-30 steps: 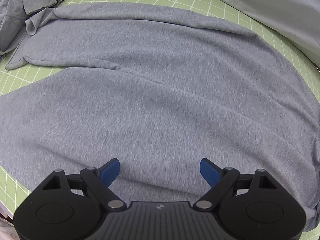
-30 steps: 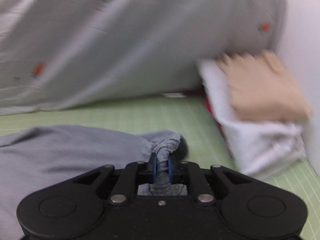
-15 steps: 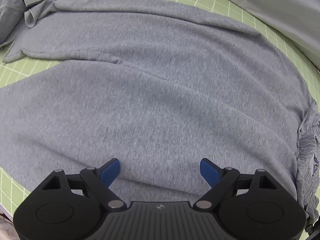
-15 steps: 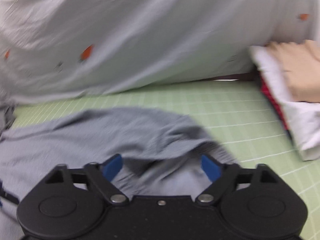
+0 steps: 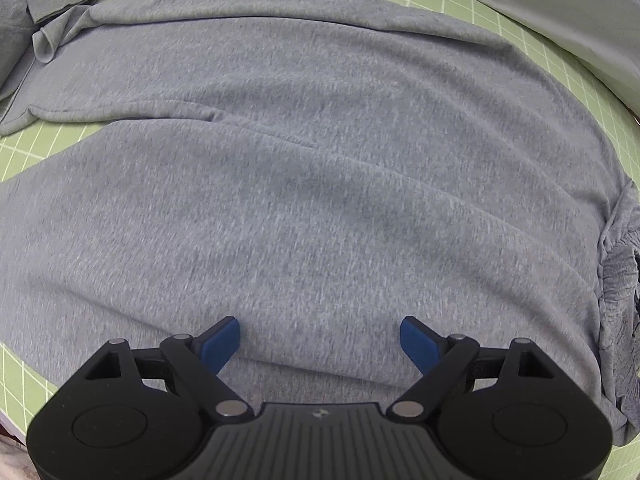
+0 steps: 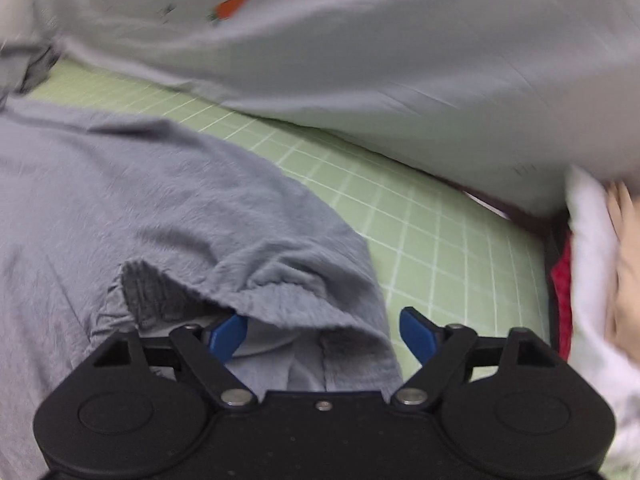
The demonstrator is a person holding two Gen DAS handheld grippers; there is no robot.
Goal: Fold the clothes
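Grey jersey garment [image 5: 320, 168] lies spread nearly flat over the green grid mat [image 5: 460, 4], its gathered cuff end toward the mat's right edge and a rumpled end at the far left corner. Straight above it hangs the left gripper [image 5: 319, 340], blue fingers wide apart with nothing between them. Over the cuff [image 6: 288, 292] the right gripper [image 6: 320, 332] has its jaws closing, loose cloth between the unpressed pads; pale sheet [image 6: 360, 60] and stacked clothes [image 6: 600, 280] lie beyond
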